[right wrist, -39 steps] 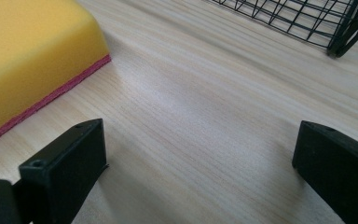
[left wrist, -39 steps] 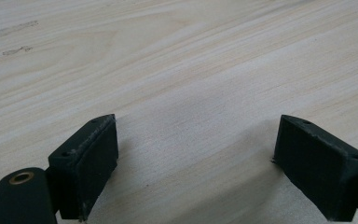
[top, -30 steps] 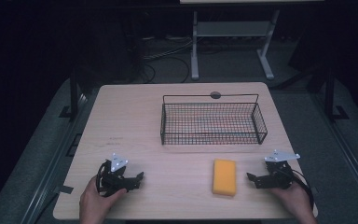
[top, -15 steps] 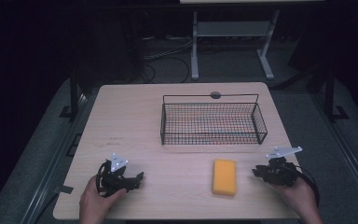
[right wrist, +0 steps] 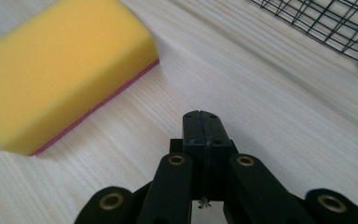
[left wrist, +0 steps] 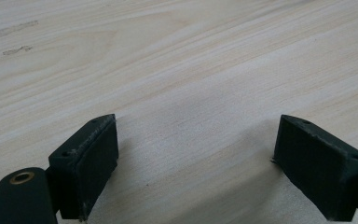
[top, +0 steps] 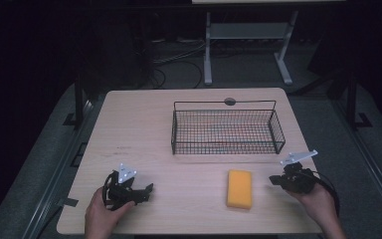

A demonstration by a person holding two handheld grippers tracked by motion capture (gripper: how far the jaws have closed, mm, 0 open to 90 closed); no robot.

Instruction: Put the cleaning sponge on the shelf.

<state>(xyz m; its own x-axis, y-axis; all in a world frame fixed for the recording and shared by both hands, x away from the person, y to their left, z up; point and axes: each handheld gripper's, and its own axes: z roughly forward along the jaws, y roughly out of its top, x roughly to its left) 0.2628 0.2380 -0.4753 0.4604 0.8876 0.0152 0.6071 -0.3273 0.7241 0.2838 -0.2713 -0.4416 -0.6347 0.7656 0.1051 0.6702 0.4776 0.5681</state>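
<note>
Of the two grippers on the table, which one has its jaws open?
The left gripper: its two black jaws stand wide apart with bare table between them. The right gripper, near the yellow sponge, has its jaws pressed together on nothing.

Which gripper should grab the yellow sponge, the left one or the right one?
Probably the right gripper: it sits close beside the yellow sponge, pointing at it. Its jaws are shut, so it must open first. The left gripper is open but farther away.
</note>
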